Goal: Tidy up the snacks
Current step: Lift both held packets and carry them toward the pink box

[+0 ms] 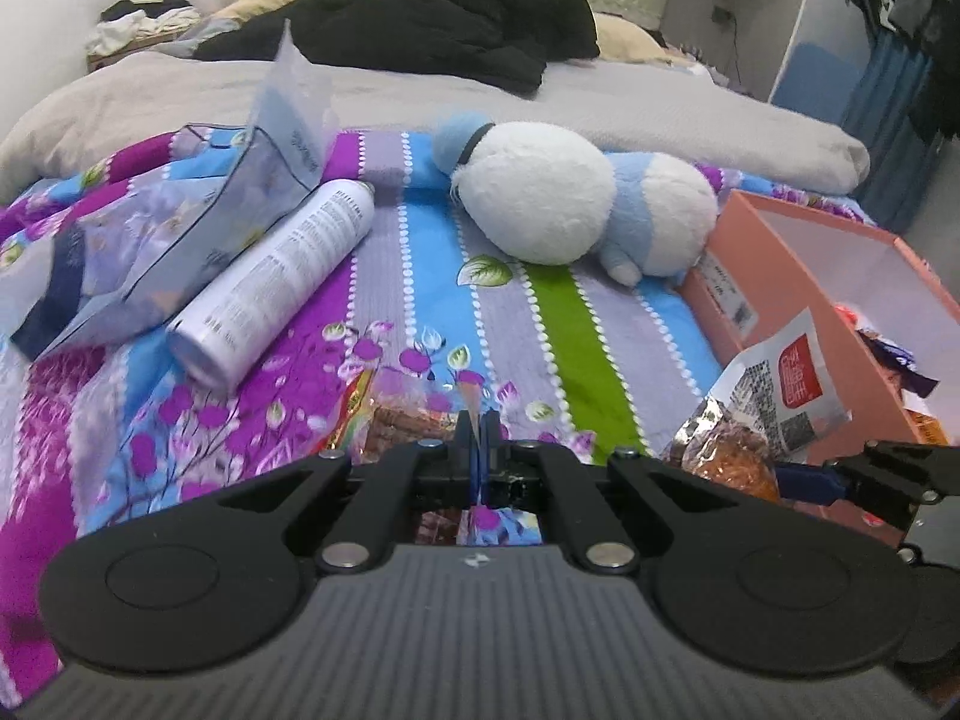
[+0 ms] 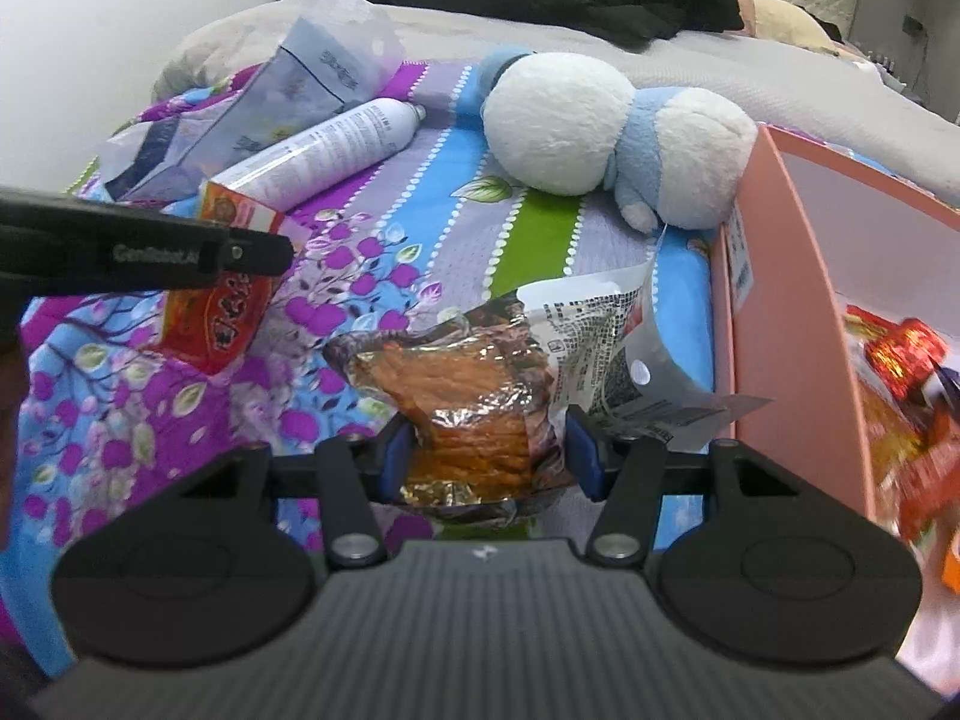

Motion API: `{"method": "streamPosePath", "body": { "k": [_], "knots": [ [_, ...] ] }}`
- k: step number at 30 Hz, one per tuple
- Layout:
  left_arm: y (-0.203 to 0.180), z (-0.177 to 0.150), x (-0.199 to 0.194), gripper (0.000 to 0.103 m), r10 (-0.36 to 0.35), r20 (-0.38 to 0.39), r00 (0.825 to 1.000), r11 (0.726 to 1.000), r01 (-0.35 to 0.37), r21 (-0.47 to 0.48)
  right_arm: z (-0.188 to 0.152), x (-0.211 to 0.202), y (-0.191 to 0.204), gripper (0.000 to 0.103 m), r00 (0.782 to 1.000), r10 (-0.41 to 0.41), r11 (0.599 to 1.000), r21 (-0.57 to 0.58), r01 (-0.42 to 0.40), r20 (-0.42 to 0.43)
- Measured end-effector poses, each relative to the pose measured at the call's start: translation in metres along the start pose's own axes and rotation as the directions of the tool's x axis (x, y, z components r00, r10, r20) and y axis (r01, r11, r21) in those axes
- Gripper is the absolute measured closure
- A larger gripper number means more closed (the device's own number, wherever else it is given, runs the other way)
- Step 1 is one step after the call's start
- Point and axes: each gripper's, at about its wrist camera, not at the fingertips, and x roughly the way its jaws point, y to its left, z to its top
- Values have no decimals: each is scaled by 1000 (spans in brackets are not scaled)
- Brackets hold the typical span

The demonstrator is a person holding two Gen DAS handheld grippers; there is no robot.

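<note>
Several red wrapped snacks (image 2: pixel 906 354) already lie in the pink box (image 2: pixel 780 276) at 3 o'clock, while 2 remain out: the right tool (image 2: pixel 489 456) grips a foil snack pouch (image 2: pixel 462 384), the left tool (image 1: pixel 477 438) pinches a red packet (image 2: pixel 210 324) above the bed.

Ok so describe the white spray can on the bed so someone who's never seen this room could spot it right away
On the striped floral bedspread, left of the white-and-blue plush toy, the white spray can lies on its side beside a crumpled pale blue bag. It is the only smooth cylinder there, covered in small dark print.
</note>
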Motion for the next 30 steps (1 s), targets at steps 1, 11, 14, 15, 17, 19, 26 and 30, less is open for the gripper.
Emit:
{"method": "streamPosePath", "body": {
  "k": [1, 11, 14, 15, 17, 19, 26, 30],
  "knots": [
    [-1, -3, -7, 102, 0, 4, 1000, 1000, 0, -8, -2, -5, 1, 47, 1000, 0, 1000, 4, 0, 3],
    [-9, -36, -63, 102, -2, 27, 1000, 993, 6, -118, -25, -54, 7, 47, 999, 1, 1000, 31, -2, 37],
    [-10, -42, -79, 102, -8, 43, 999, 988, 15, -153, -32, -66, 9, 47, 999, -1, 999, 41, 0, 42],
    [-10, -44, -84, 102, -8, 47, 999, 987, 15, -159, -34, -70, 9, 47, 999, -1, 999, 46, -1, 43],
    [-11, -49, -94, 102, -13, 53, 999, 985, 22, -171, -37, -77, 8, 47, 999, -4, 999, 53, 1, 51],
    [-12, -53, -102, 102, -16, 60, 998, 983, 26, -179, -40, -85, 8, 47, 998, -6, 998, 59, 3, 60],
    [-14, -55, -125, 102, -45, 82, 996, 974, 62, -218, -45, -102, 6, 47, 997, -10, 997, 83, 4, 77],
    [-18, -49, -134, 102, -61, 104, 993, 972, 83, -221, -45, -112, 3, 47, 996, -14, 995, 97, 5, 90]
  ]
}}
